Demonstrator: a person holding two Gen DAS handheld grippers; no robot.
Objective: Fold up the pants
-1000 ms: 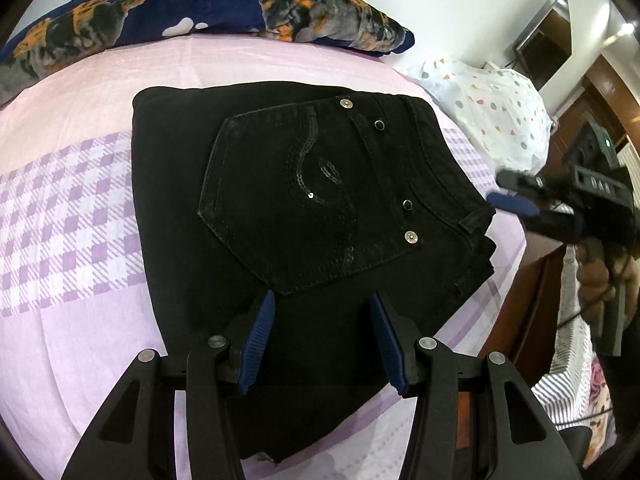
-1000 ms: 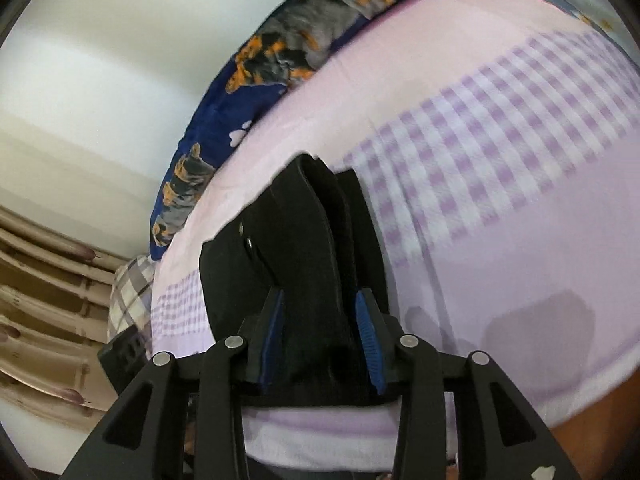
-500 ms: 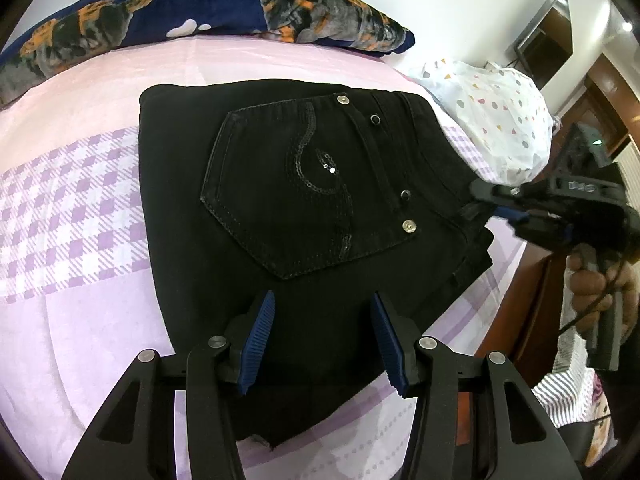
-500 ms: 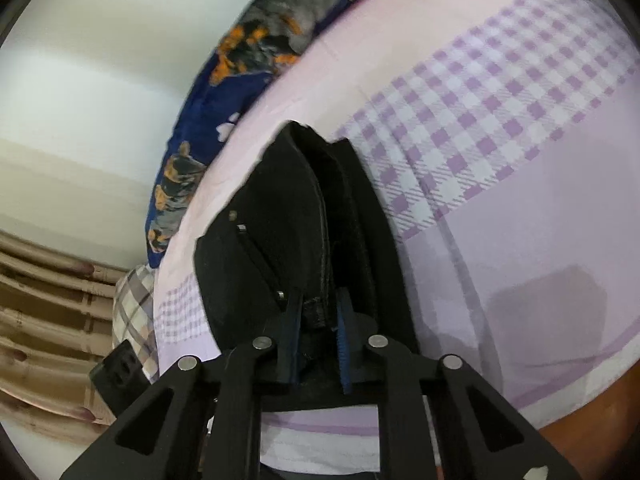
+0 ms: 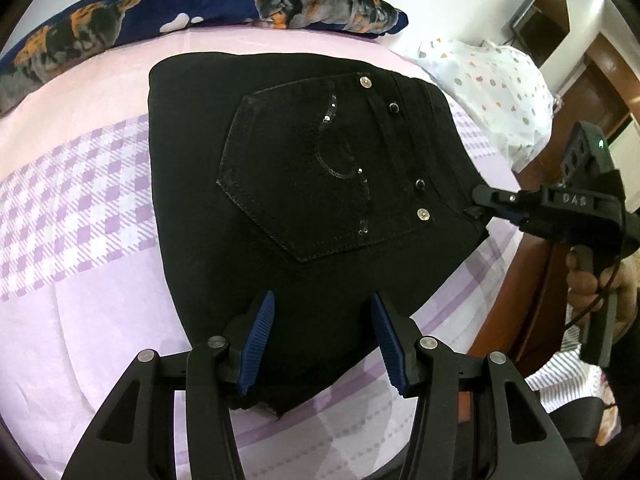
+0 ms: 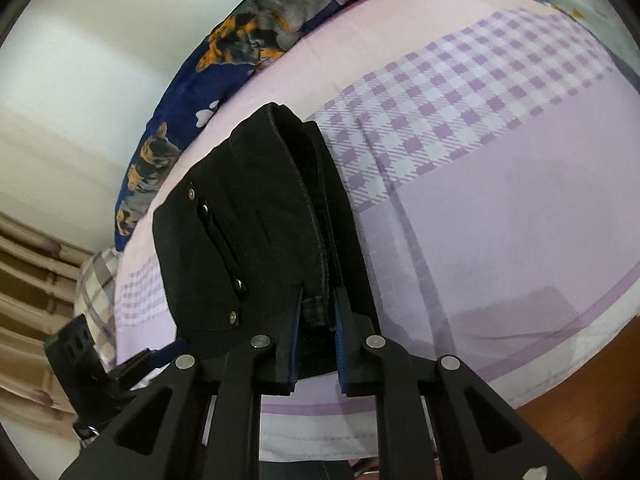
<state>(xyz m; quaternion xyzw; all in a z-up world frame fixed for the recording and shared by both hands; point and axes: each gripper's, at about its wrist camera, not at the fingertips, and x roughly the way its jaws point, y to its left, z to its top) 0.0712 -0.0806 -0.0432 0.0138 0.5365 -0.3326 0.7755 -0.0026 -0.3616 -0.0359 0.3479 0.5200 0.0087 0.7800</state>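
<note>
A: From the left wrist view?
B: The left gripper (image 5: pixel 322 336) hangs released; folded pants (image 5: pixel 304 200) lie just ahead, long axis running away.
A: From the right wrist view?
B: The right gripper (image 6: pixel 318 320) is nearer, clenched on the pants' (image 6: pixel 256 240) waistband edge.

place: home bedroom | evidence: bed sheet (image 5: pixel 80 208); dog-print pillow (image 5: pixel 208 4); wall mirror (image 5: pixel 544 12)

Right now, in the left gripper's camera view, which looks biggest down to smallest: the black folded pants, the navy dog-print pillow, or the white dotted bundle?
1. Black folded pants: largest, though nearest the camera.
2. Navy dog-print pillow.
3. White dotted bundle: smallest; it is farther off and partly hidden.
</note>
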